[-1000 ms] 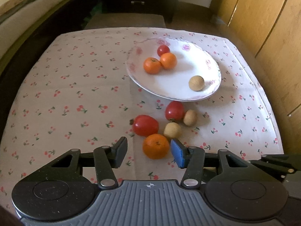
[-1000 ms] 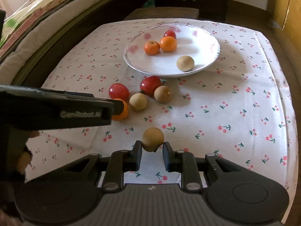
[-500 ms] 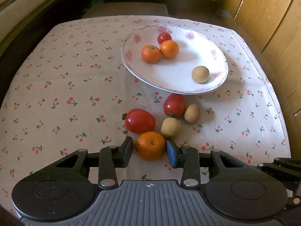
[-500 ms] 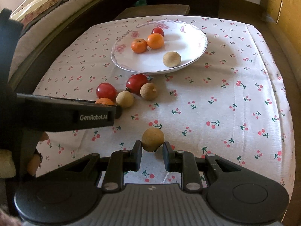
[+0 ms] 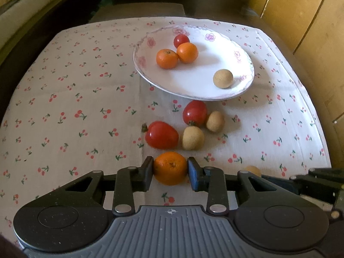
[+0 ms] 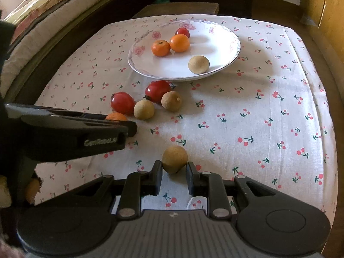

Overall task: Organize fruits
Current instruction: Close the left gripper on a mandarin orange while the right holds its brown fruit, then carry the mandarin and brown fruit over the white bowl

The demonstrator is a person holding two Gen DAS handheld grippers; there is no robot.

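My left gripper (image 5: 170, 169) is shut on an orange (image 5: 170, 168) low over the cherry-print cloth. My right gripper (image 6: 173, 168) is shut on a tan round fruit (image 6: 174, 159). A white floral plate (image 5: 228, 43) at the far middle holds two oranges (image 5: 167, 58), a small red fruit (image 5: 181, 40) and a tan fruit (image 5: 223, 78). On the cloth between plate and grippers lie two red fruits (image 5: 161, 134) and two tan fruits (image 5: 193, 138). In the right wrist view the left gripper's body (image 6: 71, 135) hides most of its orange (image 6: 116, 116).
The table's cloth (image 6: 268, 107) drops off at its right and far edges. A wooden cabinet (image 5: 305, 21) stands close on the right. A cushioned sofa (image 6: 43, 21) runs along the left. A dark stool (image 6: 178, 7) sits behind the table.
My left gripper moved forward around the orange and closed on it. My right gripper kept its hold on the tan fruit and shifted slightly.
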